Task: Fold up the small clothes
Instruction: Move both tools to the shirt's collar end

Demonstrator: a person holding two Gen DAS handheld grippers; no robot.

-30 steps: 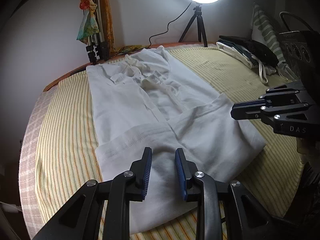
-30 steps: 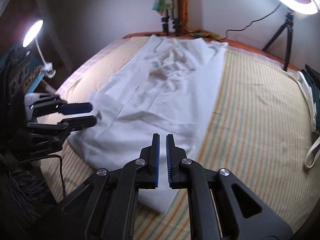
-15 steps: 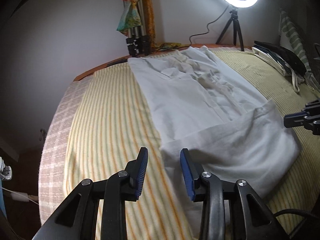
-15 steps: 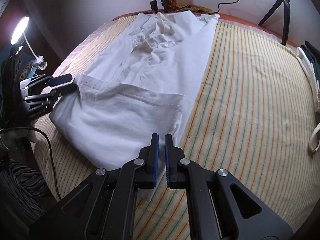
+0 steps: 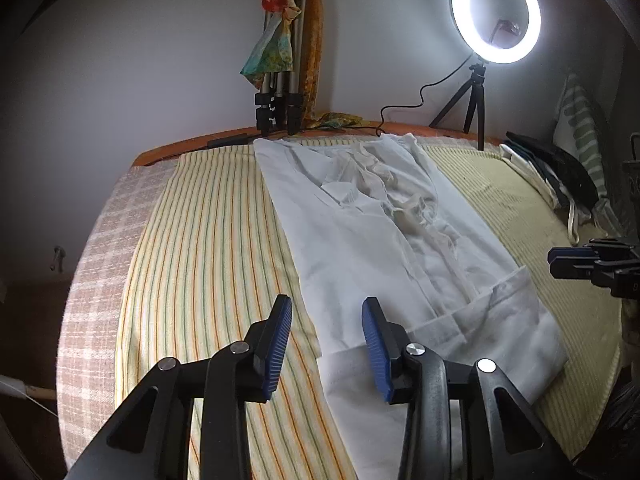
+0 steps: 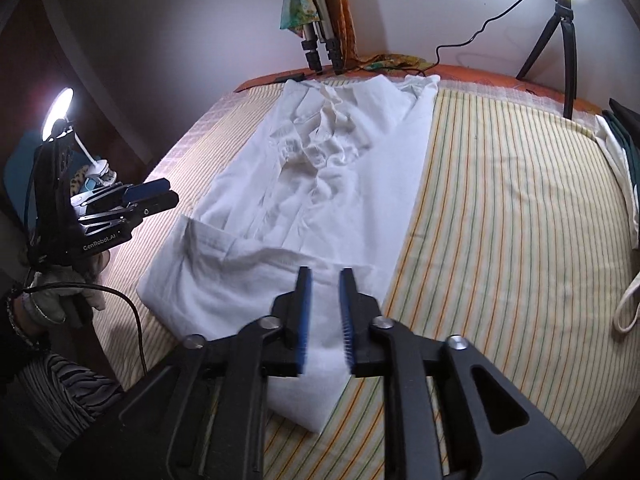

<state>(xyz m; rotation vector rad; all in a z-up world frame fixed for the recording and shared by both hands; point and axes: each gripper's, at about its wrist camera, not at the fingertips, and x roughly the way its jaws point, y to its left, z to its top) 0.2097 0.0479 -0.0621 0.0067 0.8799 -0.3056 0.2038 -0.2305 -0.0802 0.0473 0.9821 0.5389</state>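
Note:
A white shirt (image 5: 360, 232) lies lengthwise on the striped bedspread (image 5: 208, 248), its near hem folded back over the body. It also shows in the right wrist view (image 6: 328, 184). My left gripper (image 5: 326, 344) is open and empty, above the shirt's left edge near the fold. My right gripper (image 6: 324, 316) is open and empty, above the folded hem's right corner. Each gripper also shows in the other's view, the right one (image 5: 576, 262) beside the shirt's right side and the left one (image 6: 140, 200) at its left side.
A ring light on a tripod (image 5: 496, 20) and a second tripod with cloth (image 5: 280, 80) stand at the bed's far edge. A pile of dark and white clothes (image 5: 552, 176) lies at far right. A small lamp (image 6: 60, 112) stands to the left.
The right gripper went from shut to open. The left gripper opened wider and moved left, off the folded hem to the shirt's left edge. The folded hem now lies released on the shirt.

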